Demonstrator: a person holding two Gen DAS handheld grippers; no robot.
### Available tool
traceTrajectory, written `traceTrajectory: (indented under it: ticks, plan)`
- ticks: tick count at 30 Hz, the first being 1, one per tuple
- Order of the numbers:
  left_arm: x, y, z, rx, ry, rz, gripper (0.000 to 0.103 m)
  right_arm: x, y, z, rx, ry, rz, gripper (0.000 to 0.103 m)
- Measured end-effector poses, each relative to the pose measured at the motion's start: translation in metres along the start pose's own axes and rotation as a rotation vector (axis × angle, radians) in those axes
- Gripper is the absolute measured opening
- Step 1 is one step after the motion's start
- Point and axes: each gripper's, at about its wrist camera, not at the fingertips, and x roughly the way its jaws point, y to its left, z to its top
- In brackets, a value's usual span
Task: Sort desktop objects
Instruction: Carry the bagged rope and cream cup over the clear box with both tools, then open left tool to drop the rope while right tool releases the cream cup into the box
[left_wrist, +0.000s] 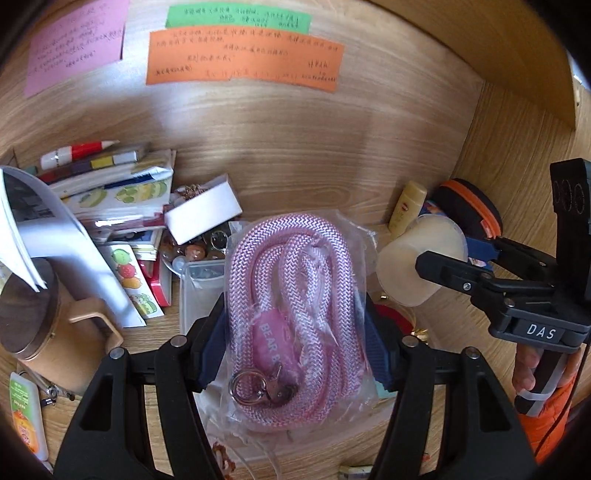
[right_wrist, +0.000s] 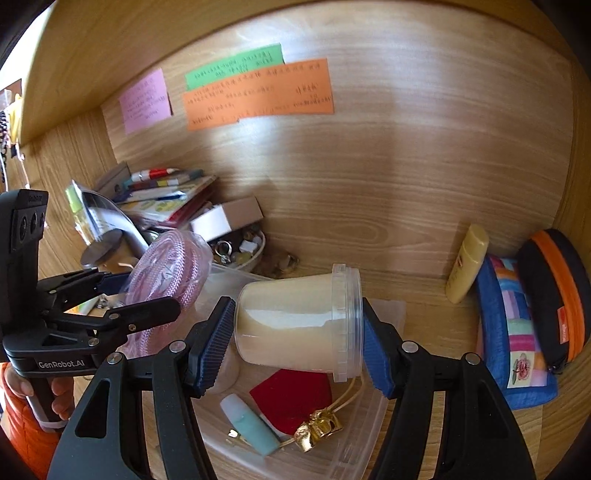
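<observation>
My left gripper (left_wrist: 295, 345) is shut on a clear plastic bag holding a coiled pink braided rope (left_wrist: 291, 295) with a metal clasp. The blue pads press the bag from both sides. My right gripper (right_wrist: 297, 341) is shut on a clear lidded tub (right_wrist: 299, 321) of cream-coloured stuff, held on its side with the lid to the right. In the left wrist view that tub (left_wrist: 417, 258) hangs to the right of the bag, in the right gripper (left_wrist: 439, 275). In the right wrist view the bagged rope (right_wrist: 166, 273) and the left gripper (right_wrist: 147, 295) show at the left.
Under the tub lies a clear plastic box (right_wrist: 362, 435) with a red card, a gold bow and a pale tube. Books (left_wrist: 110, 192), a white box (left_wrist: 203, 214), a bowl of trinkets (right_wrist: 243, 251) and a wooden mug (left_wrist: 44, 325) crowd the left. A yellow bottle (right_wrist: 467, 262), quilted pouch (right_wrist: 513, 332) and orange-rimmed case (right_wrist: 554, 291) stand right.
</observation>
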Motion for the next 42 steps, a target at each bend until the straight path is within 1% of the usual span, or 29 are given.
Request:
traceTrajectory:
  ticks: [5,12,16,25,28,30,33,39,41,42]
  plan:
    - [0.018,0.002,-0.003,0.001,0.046,-0.001,0.064,0.012,-0.006,-0.004,0.011,0.032,-0.001,0.061]
    - [0.031,0.005,-0.011,0.002,0.081,0.022,0.064,0.029,-0.007,-0.012,0.003,0.085,-0.010,0.061]
    - [0.033,0.007,-0.015,0.003,0.085,0.030,0.064,0.037,-0.005,-0.017,-0.017,0.114,-0.027,0.061]
    - [0.034,0.003,-0.018,0.001,0.086,0.020,0.064,0.052,-0.003,-0.025,-0.046,0.181,-0.047,0.061]
    - [0.034,0.002,-0.019,0.004,0.087,0.021,0.065,0.059,0.001,-0.029,-0.067,0.206,-0.069,0.061]
    - [0.033,0.001,-0.020,0.010,0.086,0.024,0.066,0.059,0.005,-0.030,-0.093,0.204,-0.091,0.061]
    - [0.034,-0.001,-0.020,0.019,0.086,0.027,0.068,0.059,0.008,-0.031,-0.104,0.204,-0.086,0.061]
    - [0.036,-0.003,-0.021,0.034,0.088,0.029,0.074,0.058,0.010,-0.032,-0.118,0.202,-0.102,0.062]
    - [0.036,-0.004,-0.022,0.038,0.090,0.031,0.075,0.060,0.011,-0.033,-0.127,0.210,-0.114,0.065]
    - [0.036,-0.004,-0.022,0.038,0.090,0.030,0.076,0.061,0.012,-0.033,-0.132,0.211,-0.120,0.068]
